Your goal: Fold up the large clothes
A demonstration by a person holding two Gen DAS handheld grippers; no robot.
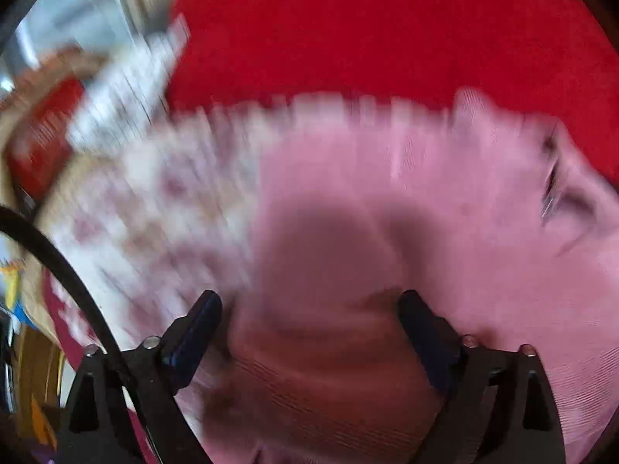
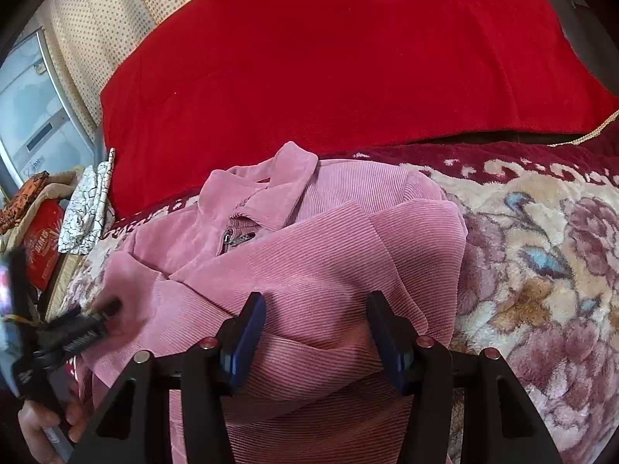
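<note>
bright daylight throughout; left wrist view smeared by motion blur, right wrist view sharp, both bowed at the edges.

pink ribbed jacket [image 2: 309, 255], floral blanket [image 2: 541, 251], red cushion [image 2: 329, 58]

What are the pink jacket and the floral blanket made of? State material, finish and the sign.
Jacket: likely corduroy, matte, soft; fine parallel ribs run across it, with a metal-looking zip pull near the collar.
Blanket: probably plush fleece; fuzzy, slightly shaggy pile blurs the flower print.
</note>
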